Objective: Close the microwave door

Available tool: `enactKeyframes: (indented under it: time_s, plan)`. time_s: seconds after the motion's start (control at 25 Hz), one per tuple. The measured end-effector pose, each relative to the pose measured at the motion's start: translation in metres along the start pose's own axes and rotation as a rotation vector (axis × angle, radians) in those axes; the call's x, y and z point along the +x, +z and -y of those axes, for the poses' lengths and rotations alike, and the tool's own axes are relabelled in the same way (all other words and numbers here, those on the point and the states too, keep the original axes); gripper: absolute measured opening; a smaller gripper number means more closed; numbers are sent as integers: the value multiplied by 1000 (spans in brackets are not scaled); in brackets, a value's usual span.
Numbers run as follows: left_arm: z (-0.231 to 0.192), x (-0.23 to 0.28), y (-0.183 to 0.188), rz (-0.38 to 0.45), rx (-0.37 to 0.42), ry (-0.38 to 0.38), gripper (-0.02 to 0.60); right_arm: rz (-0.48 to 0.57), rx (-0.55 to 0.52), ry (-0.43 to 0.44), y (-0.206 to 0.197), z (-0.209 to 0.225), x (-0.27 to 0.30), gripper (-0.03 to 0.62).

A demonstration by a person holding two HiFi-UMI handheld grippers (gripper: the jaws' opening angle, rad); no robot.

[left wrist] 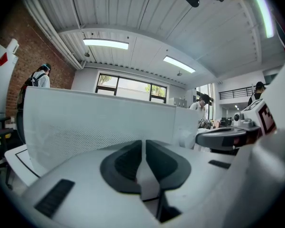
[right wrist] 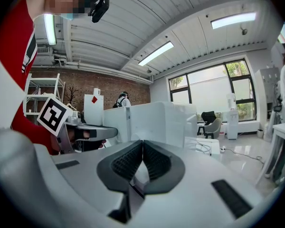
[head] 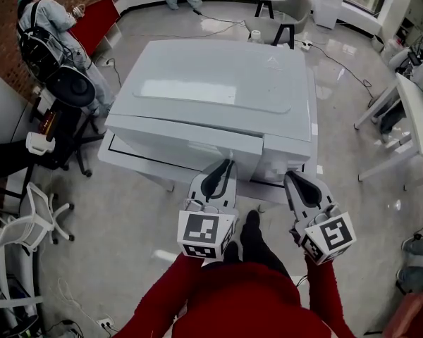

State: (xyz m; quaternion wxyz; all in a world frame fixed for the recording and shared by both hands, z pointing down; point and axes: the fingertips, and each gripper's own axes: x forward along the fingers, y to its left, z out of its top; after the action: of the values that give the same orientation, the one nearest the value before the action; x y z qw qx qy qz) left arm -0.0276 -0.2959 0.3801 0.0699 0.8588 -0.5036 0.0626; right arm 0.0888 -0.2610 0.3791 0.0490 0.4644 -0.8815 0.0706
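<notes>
Microwave (head: 218,97) one, door (head: 190,143) one, closed grippers (head: 228,163) (head: 291,177) two

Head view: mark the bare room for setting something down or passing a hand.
Free: the flat top of the big white microwave, bare to its edges; the pale floor on its right, up to the white desk. Crowded: the left side, with a black round seat and white chair; the front, where the left gripper and right gripper sit.

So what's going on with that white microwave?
A person in red sleeves holds two grippers, the left gripper and the right gripper, just in front of the microwave. Both have their jaws together and grip nothing. The door looks shut or nearly so. Whether either gripper touches it can't be told.
</notes>
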Motion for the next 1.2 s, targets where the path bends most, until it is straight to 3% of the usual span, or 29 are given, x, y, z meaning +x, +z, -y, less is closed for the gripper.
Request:
enactKeyframes:
  time_s: [0.6,0.68,0.76,0.88,1.04,1.2]
  plan:
    - [-2,9,7,18,-28,34,28,17,3,2,7,4,-3,14]
    - [0,4,11,47,-68,-4,28,29,9,4,11,1,-6,14]
    - [8,-6,22,102,-86,-90,16,46,6,16,19,-1,-12,14]
    - [17,-18,40,148,-28,-211,12,79,15,51,34,-4,-24,14]
    - [12,-40,45,162,17,-254,11,152,113,124,48,-20,-37,14]
    - [12,-69,40,165,54,-269,11,180,128,143,48,-33,-50,14]
